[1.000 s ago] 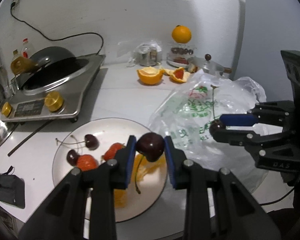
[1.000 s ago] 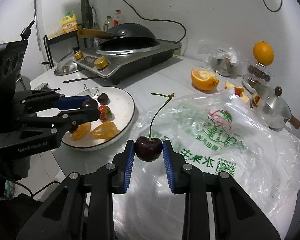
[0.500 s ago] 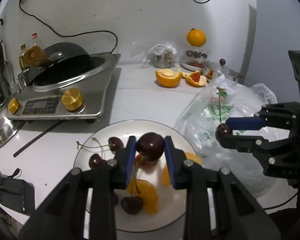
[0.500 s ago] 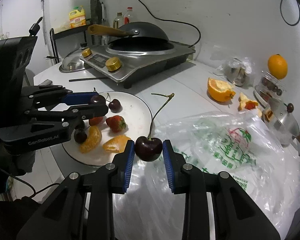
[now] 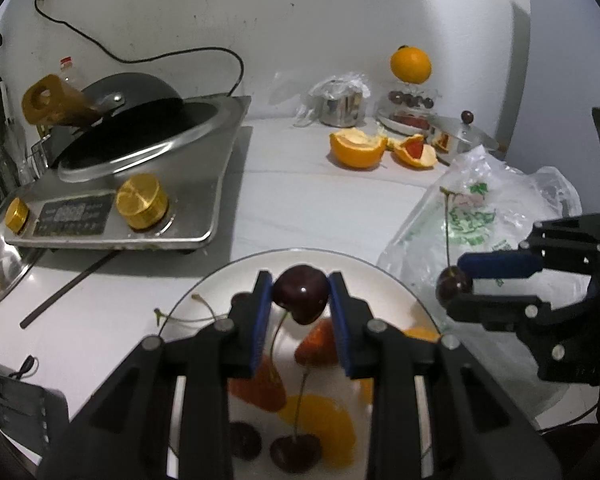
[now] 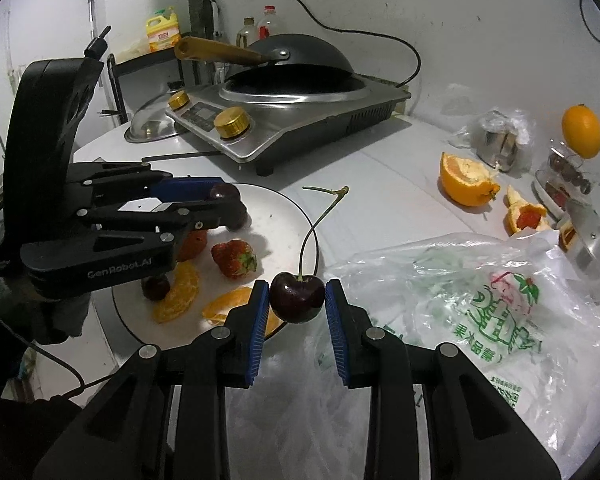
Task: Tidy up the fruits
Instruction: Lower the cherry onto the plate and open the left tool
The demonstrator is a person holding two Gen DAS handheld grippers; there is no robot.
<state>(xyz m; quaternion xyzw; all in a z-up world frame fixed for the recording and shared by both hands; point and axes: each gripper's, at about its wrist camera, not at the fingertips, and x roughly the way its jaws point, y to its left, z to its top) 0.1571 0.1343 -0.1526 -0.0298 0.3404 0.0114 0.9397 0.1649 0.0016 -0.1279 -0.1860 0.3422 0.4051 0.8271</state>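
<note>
My left gripper [image 5: 301,300] is shut on a dark cherry [image 5: 301,294] and holds it above the white plate [image 5: 228,280]. The plate holds cherries [image 5: 296,454], orange segments [image 5: 320,420] and a strawberry [image 6: 234,259]. My right gripper [image 6: 297,300] is shut on another dark cherry [image 6: 297,297] with a long stem, held over the plate's right rim [image 6: 314,240], beside the clear plastic bag [image 6: 460,300]. In the left wrist view the right gripper [image 5: 456,286] shows at the right with its cherry [image 5: 452,287].
An induction cooker [image 5: 140,184] with a wok stands at the back left, a steel lid [image 5: 0,264] beside it. Orange peels [image 5: 358,148], a whole orange [image 5: 410,65] on a container, a small pot and a lidded pan [image 5: 460,136] stand at the back right. A chopstick [image 5: 68,288] lies near the plate.
Both grippers moved left with their cherries. The left cherry is now over the middle of the plate, and the right cherry has come from above the bag to the plate's right rim.
</note>
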